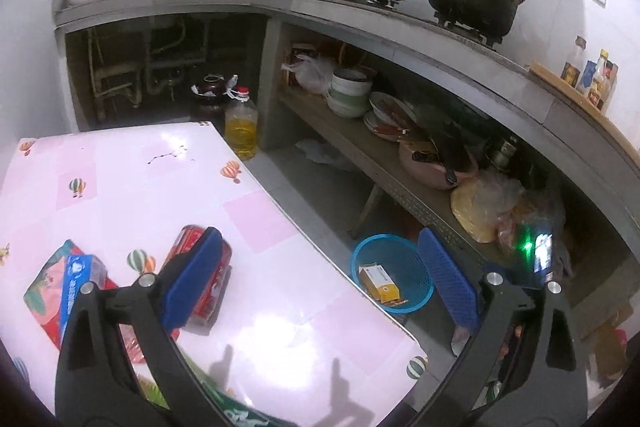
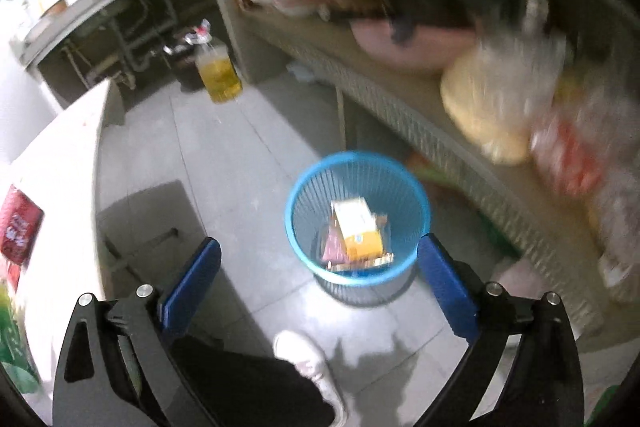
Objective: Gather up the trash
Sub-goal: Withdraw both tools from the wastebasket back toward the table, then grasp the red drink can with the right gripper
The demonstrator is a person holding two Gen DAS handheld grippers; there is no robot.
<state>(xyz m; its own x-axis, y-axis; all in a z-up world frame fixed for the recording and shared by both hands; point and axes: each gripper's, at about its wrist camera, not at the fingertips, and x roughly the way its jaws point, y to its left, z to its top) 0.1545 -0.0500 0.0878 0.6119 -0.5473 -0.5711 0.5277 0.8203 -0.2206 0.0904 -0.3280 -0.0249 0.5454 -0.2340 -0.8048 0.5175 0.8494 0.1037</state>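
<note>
Left wrist view: the left tool (image 1: 320,275) hangs with its blue-padded jaws spread wide and nothing between them, over the near right edge of the pink tabletop with balloon prints (image 1: 132,183). A red flat packet (image 1: 212,275) lies on the tabletop, partly hidden behind the tool's left pad. Farther left lies a blue and pink printed pack (image 1: 60,291). On the grey tiled floor to the right of the tabletop stands a round blue plastic mesh wastebasket (image 1: 390,273), with a yellow carton (image 1: 378,281) inside it. A clear jug of yellow oil (image 1: 240,127) stands on the floor beyond the far end of the tabletop.

Right wrist view, partly blurred: the right tool (image 2: 320,279) is likewise released and empty, pointing down above the wastebasket (image 2: 304,195), where the yellow carton (image 2: 358,229) rests on other wrappers. A white shoe (image 2: 308,363) shows on the floor (image 2: 224,163) near the bottom edge.
</note>
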